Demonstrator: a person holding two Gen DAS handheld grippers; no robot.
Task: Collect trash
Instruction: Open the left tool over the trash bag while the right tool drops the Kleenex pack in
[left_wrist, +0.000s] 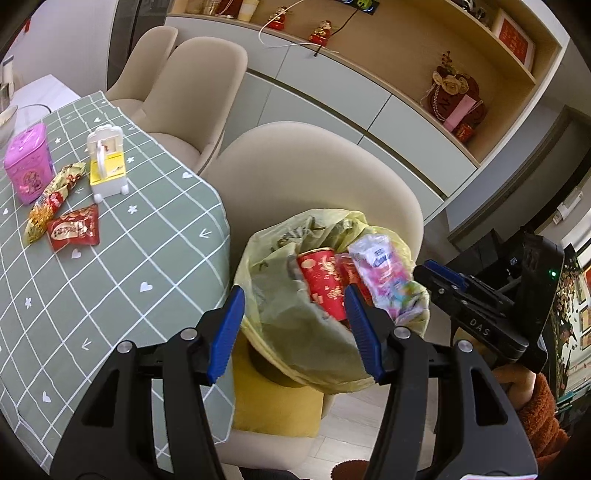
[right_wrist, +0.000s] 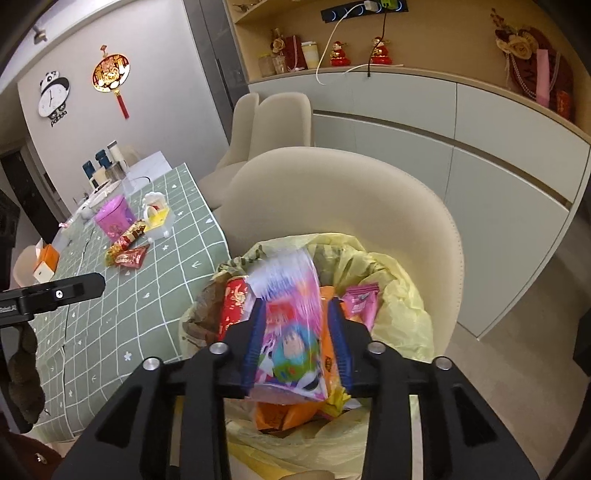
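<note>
A bin lined with a yellow bag (left_wrist: 280, 332) (right_wrist: 402, 295) stands on a beige chair beside the table. It holds a red can (left_wrist: 323, 284) (right_wrist: 232, 302), a pink wrapper (right_wrist: 360, 304) and orange packaging. My right gripper (right_wrist: 297, 339) is over the bin with a colourful cartoon wrapper (right_wrist: 291, 332) (left_wrist: 384, 277) between its fingers; the wrapper is motion-blurred, so the grip is unclear. My left gripper (left_wrist: 295, 332) is open and empty at the bin's near rim. A red snack packet (left_wrist: 74, 230) (right_wrist: 129, 256) and a gold-red wrapper (left_wrist: 51, 201) (right_wrist: 127, 236) lie on the table.
The table has a green checked cloth (left_wrist: 129, 277) (right_wrist: 155, 295). On it stand a pink box (left_wrist: 27, 162) (right_wrist: 112, 218) and a white-yellow toy (left_wrist: 107, 162) (right_wrist: 157, 214). More beige chairs (left_wrist: 192, 92) and a cabinet wall (left_wrist: 369, 110) lie behind.
</note>
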